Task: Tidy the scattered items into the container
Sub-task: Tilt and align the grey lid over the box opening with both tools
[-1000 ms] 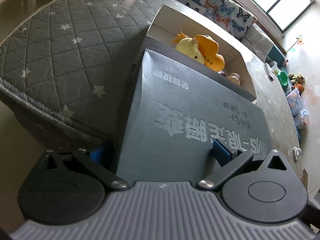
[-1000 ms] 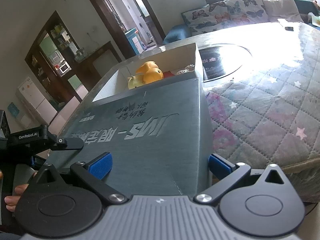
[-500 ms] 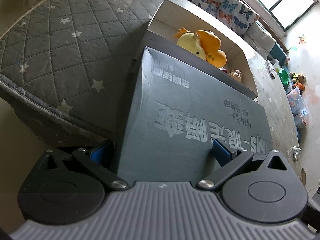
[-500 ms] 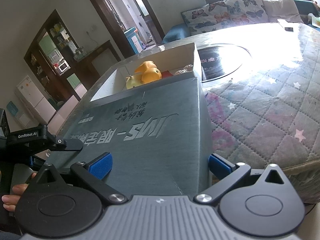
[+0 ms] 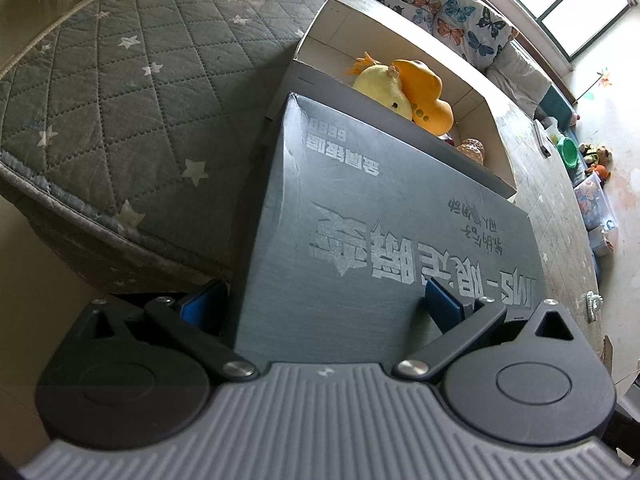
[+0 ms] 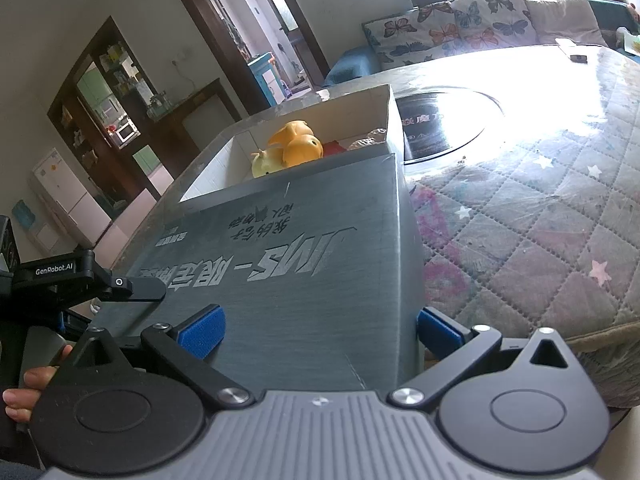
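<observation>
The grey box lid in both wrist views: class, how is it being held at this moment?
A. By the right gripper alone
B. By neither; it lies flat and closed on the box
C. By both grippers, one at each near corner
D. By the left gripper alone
C: the left gripper and the right gripper each straddle an edge of the grey lid, while the box behind it stays open with the duck plush showing.

I see the grey lid (image 5: 384,240) covering the near half of the box (image 5: 400,44); only the far half stays open from above. There the yellow plush duck (image 5: 404,92) takes the middle, leaving bare floor at the far-left corner. Quilted desk (image 6: 540,220) right of the box lies free.
</observation>
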### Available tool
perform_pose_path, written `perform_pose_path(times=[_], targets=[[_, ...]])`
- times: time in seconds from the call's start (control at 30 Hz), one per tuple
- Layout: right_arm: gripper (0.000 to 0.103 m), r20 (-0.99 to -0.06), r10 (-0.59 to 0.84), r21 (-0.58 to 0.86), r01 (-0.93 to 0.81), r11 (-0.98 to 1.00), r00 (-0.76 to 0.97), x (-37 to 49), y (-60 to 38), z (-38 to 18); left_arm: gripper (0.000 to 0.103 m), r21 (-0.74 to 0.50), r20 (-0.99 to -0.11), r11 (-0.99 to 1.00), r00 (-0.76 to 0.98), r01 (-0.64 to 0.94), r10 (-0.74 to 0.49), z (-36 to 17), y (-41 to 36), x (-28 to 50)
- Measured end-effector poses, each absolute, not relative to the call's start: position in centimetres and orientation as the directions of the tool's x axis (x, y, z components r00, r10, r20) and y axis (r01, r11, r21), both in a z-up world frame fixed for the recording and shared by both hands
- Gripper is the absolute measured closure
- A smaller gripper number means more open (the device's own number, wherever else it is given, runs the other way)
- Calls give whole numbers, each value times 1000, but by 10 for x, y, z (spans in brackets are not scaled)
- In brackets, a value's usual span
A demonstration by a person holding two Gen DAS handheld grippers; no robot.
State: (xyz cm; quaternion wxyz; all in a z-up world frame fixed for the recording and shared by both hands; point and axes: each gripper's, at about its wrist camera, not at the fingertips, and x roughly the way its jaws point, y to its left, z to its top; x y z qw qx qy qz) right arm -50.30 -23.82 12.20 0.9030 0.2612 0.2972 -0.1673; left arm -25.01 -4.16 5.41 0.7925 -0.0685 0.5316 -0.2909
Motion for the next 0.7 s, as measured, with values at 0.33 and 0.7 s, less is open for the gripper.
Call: perform_pose_path(times=[0.33,0.7], targets=[[0,-617,-147,378,455,806,773,-507,-234,124,0,-408,-798,822,282,398,-533,58,-42,-258],[0,-603,-151,378,447,811,783,-509,-233,126,0,-411,-787,817,295,404,-541,61,-41,-260]])
